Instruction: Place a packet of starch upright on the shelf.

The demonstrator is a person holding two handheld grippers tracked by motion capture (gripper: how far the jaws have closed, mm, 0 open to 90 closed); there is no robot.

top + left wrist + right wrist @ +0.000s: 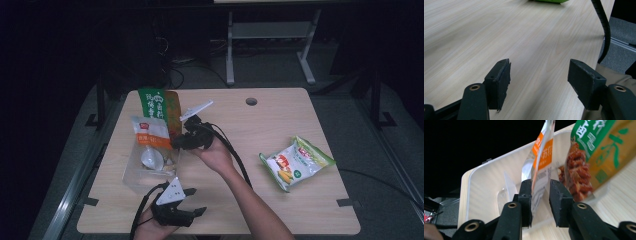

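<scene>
A clear plastic tray point(131, 172) lies at the table's left with a white-and-orange packet point(149, 134) and a green-and-yellow snack bag point(160, 107) leaning in it. My right gripper point(177, 142) reaches into the tray from the right. In the right gripper view the white-and-orange packet point(541, 165) stands upright between the jaws of the right gripper point(540, 192). It lies against one pad, with a gap to the other, so the gripper is open. The green-and-yellow bag point(596, 152) is just beside it. My left gripper point(196, 201) rests open and empty near the front edge.
A white spoon point(151, 157) lies in the tray. A green-and-white corn snack bag point(295, 162) lies at the table's right. The table point(499, 32) stretches out bare before the left gripper point(539, 72), and a black cable point(602, 20) hangs by its edge.
</scene>
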